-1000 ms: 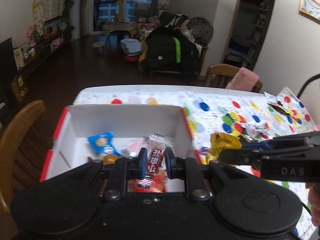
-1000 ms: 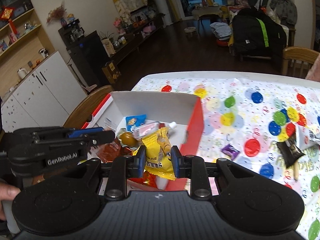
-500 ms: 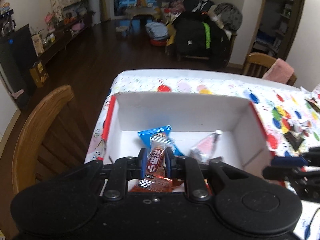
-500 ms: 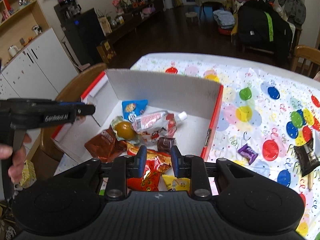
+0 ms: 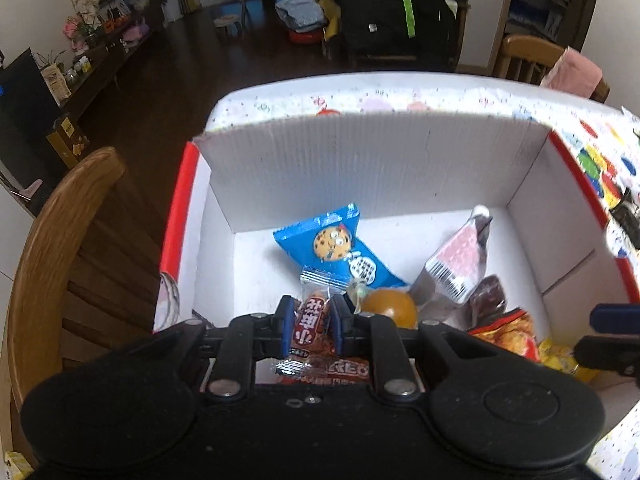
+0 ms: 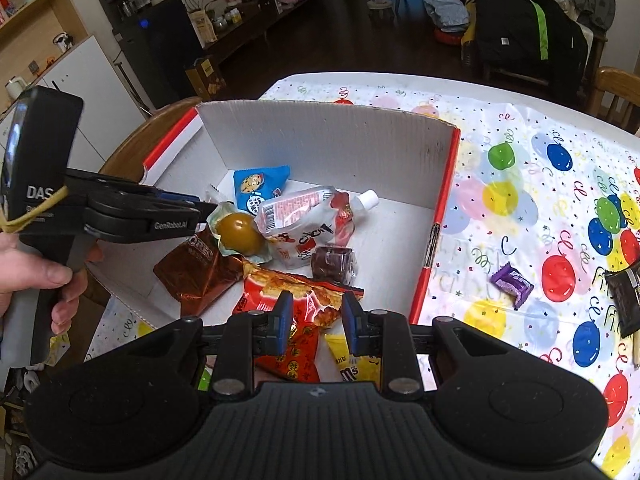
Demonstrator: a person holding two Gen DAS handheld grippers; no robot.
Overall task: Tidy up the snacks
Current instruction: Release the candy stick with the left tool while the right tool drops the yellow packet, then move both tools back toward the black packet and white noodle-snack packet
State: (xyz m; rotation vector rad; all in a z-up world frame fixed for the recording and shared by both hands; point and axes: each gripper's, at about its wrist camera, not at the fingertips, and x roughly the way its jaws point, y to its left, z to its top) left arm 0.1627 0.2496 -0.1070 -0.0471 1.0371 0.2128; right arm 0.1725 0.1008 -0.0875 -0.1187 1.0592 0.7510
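Snack box rests on balloon-print tablecloth, living-room behind.

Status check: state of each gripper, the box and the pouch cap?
left gripper: shut on red snack packet
right gripper: open, holding nothing
box: open-topped, snacks inside
drink pouch: lying flat, cap on
purple candy: on the table, outside box

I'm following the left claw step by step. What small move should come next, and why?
Probably open the left claw and drop the red snack packet: it is pinched between the fingers directly above the white box, over the snacks already inside.
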